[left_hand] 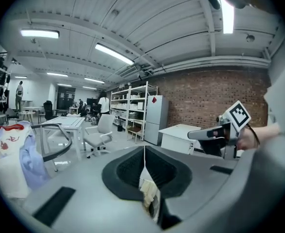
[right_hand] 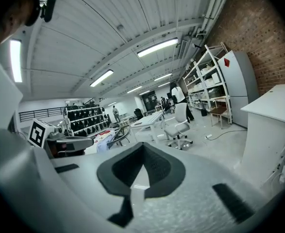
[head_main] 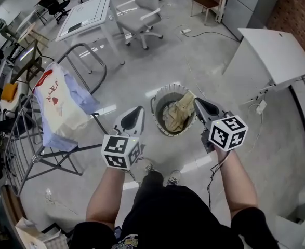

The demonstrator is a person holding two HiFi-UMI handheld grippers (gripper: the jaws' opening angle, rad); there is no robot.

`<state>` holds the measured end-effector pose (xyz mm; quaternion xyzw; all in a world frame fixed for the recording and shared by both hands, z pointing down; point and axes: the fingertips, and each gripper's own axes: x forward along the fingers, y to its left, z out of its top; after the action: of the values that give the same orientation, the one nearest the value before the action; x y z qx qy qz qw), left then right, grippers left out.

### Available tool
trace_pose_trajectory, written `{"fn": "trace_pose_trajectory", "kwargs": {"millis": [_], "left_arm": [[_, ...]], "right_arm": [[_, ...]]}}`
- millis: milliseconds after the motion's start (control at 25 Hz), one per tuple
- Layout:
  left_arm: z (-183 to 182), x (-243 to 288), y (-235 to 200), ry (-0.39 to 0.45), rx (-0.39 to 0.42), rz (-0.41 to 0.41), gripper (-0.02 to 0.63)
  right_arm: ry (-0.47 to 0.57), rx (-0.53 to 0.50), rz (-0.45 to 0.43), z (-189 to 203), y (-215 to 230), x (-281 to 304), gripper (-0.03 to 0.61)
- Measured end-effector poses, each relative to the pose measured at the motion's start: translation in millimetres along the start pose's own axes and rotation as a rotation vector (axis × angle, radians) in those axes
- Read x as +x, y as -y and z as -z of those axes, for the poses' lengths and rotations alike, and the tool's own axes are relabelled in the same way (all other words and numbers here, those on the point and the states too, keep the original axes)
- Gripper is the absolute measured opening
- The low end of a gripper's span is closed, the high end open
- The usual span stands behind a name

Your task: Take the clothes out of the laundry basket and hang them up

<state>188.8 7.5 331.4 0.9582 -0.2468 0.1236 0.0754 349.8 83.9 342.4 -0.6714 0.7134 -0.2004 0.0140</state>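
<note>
The round laundry basket (head_main: 157, 101) stands on the floor in front of me, with a beige garment (head_main: 179, 111) crumpled inside. My left gripper (head_main: 138, 110) hovers just left of the basket, shut and empty. My right gripper (head_main: 196, 101) is above the basket's right rim, shut with nothing held. A drying rack (head_main: 48, 144) at the left carries a white printed shirt (head_main: 56, 101) and a light blue garment (head_main: 84, 97). In the left gripper view the beige garment (left_hand: 148, 194) shows below the closed jaws, and the right gripper (left_hand: 196, 135) is at the right.
A white table (head_main: 87, 14) and a white office chair (head_main: 142, 14) stand farther out. A white cabinet (head_main: 272, 53) is at the right, with a cable (head_main: 256, 108) on the floor beside it. Shelves (right_hand: 208, 74) line the brick wall.
</note>
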Motion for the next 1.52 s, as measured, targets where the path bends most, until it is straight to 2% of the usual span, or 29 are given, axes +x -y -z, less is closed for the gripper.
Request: {"fn": "trace_pose_trajectory", "kwargs": {"millis": [200, 440, 840, 1240, 1520], "left_arm": [[10, 26, 6, -0.01, -0.005, 0.038, 0.011], [23, 71, -5, -0.014, -0.036, 0.085, 0.011], [45, 151, -63, -0.043, -0.044, 0.144, 0.011], [84, 184, -99, -0.078, -0.117, 0.104, 0.011], [103, 191, -101, -0.094, -0.17, -0.003, 0.011]], "right_arm": [[-0.008, 0.034, 0.034, 10, 22, 3, 0.004], [-0.038, 0.048, 0.067, 15, 42, 33, 0.005], [-0.088, 0.089, 0.107, 25, 79, 128, 0.005], [-0.169, 0.096, 0.052, 55, 93, 201, 0.005], [-0.213, 0.085, -0.048, 64, 111, 221, 0.005]]}}
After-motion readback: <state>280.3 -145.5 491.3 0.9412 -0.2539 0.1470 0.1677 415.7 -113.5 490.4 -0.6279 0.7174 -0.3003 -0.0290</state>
